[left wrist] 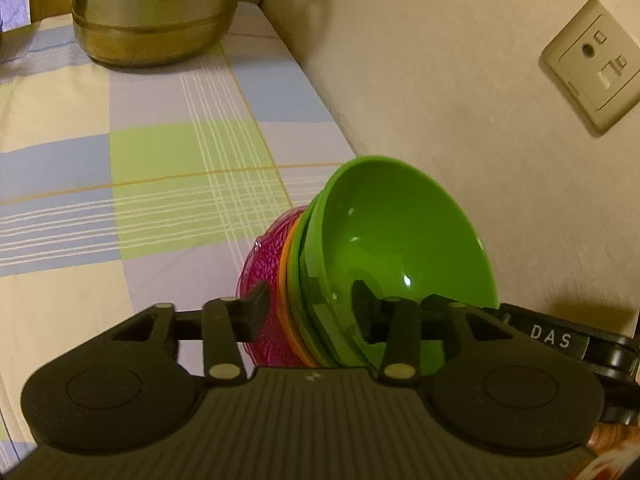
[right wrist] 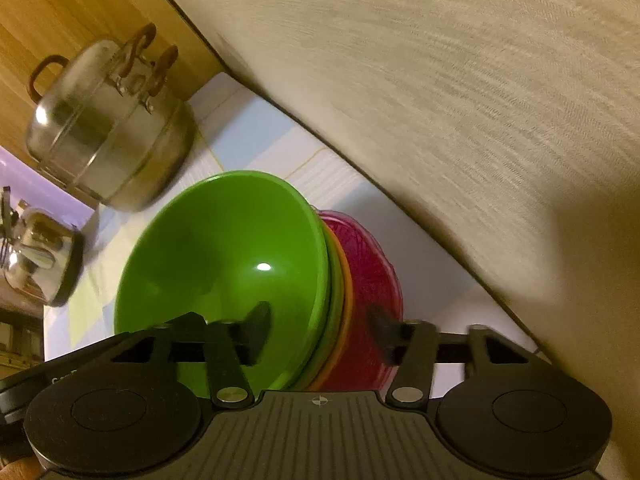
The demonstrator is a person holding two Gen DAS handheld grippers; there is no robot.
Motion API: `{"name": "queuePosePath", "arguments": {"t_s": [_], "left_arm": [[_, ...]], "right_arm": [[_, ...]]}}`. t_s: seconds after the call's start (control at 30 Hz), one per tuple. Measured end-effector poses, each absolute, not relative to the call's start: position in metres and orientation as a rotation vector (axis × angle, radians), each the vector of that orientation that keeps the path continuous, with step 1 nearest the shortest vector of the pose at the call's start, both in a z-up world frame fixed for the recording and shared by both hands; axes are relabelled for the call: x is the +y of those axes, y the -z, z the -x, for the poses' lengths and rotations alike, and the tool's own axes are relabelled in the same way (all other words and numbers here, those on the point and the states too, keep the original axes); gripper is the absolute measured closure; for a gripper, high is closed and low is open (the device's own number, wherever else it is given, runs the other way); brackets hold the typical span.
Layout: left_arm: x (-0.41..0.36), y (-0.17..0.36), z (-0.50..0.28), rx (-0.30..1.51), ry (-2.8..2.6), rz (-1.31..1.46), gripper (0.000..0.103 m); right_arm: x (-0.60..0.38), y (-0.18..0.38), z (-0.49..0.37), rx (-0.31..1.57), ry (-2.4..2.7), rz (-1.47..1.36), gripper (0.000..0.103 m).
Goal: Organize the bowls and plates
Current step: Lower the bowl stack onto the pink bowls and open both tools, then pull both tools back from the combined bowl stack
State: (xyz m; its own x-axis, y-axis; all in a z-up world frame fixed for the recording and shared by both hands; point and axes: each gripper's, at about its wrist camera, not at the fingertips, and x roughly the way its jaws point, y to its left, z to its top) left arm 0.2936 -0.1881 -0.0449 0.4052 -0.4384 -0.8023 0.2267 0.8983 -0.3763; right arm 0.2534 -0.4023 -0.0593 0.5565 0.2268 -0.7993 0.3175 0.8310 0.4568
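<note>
A nested stack of bowls is held up between both grippers: a green bowl on top, another green one and an orange rim under it, and a magenta patterned bowl at the bottom. My left gripper is shut on the stack's rim, one finger outside the magenta bowl, one inside the green bowl. In the right wrist view the green bowl and the magenta bowl are tilted, and my right gripper is shut on the opposite rim the same way.
A checked tablecloth covers the table, which runs along a beige wall with a socket plate. A large steel pot stands at the far end, also in the right wrist view. A shiny kettle sits nearby.
</note>
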Motion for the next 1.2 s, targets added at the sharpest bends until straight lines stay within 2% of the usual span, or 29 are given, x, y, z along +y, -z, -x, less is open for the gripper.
{"name": "queuePosePath", "arguments": {"t_s": [0.07,0.2,0.47,0.57,0.83,1.2], "left_arm": [[-0.184,0.038,-0.291,1.053,0.421,0.224,0.05],[-0.173,0.02,-0.282,1.014,0.422,0.241,0.042],[-0.145,-0.02,-0.248,0.919,0.409,0.285,0.016],[-0.138,-0.031,-0.231,0.892,0.392,0.274,0.01],[-0.124,-0.041,-0.183,0.852,0.333,0.187,0.001],[-0.107,-0.023,-0.117,0.838,0.246,0.134,0.0]], "right_arm": [[-0.403,0.055,-0.25,0.984,0.06,-0.614,0.044],[-0.403,0.042,-0.24,0.945,0.056,-0.626,0.041],[-0.401,0.011,-0.206,0.879,0.041,-0.654,0.033],[-0.4,0.002,-0.189,0.864,0.047,-0.666,0.031],[-0.393,-0.011,-0.144,0.861,0.057,-0.664,0.029],[-0.365,-0.014,-0.088,0.847,0.072,-0.522,0.028]]}}
